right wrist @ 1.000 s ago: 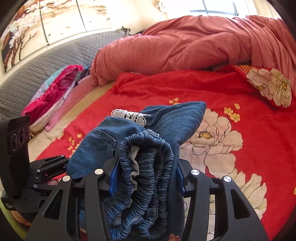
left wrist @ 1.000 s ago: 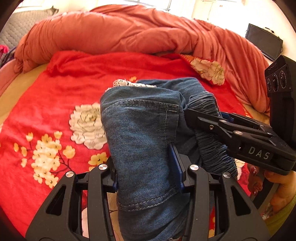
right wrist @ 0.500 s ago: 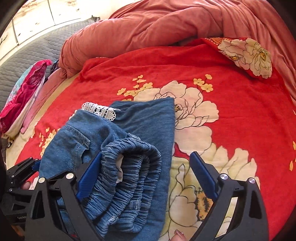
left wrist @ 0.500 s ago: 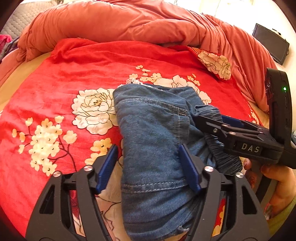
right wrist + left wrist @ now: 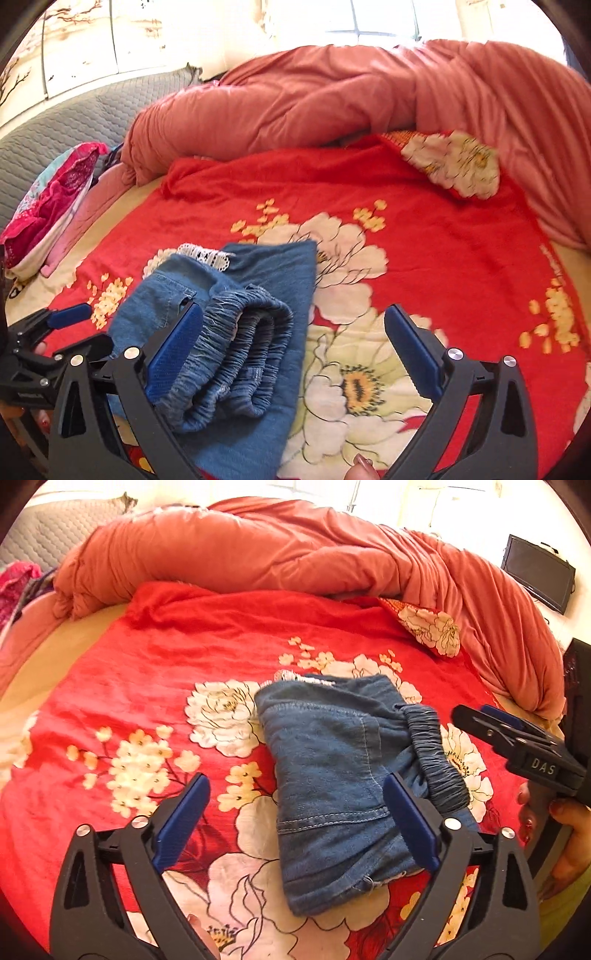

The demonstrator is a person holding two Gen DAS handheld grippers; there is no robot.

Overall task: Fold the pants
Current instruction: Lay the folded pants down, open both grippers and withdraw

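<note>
The blue denim pants [image 5: 325, 775] lie folded into a compact bundle on the red floral bedspread [image 5: 147, 672], elastic waistband [image 5: 240, 339] on the right side and a white lace trim at the far edge. My left gripper [image 5: 295, 801] hovers over the near end of the bundle. Its jaws are opening, the pads stand clear of the denim and nothing is gripped. My right gripper [image 5: 291, 332] is also opening wide; the waistband lies by its left pad, not pinched. Each gripper shows in the other's view: right gripper [image 5: 476, 712], left gripper [image 5: 85, 328].
A bunched salmon quilt [image 5: 295, 554] runs along the back and right of the bed. A floral pillow [image 5: 428, 627] lies at the back right. Pink clothes [image 5: 48, 206] sit against a grey quilted headboard [image 5: 55, 140]. A dark screen [image 5: 535, 576] stands at the far right.
Both grippers went from shut on the pants to wide open and drew back and slightly up. The released bundle now rests on the bedspread.
</note>
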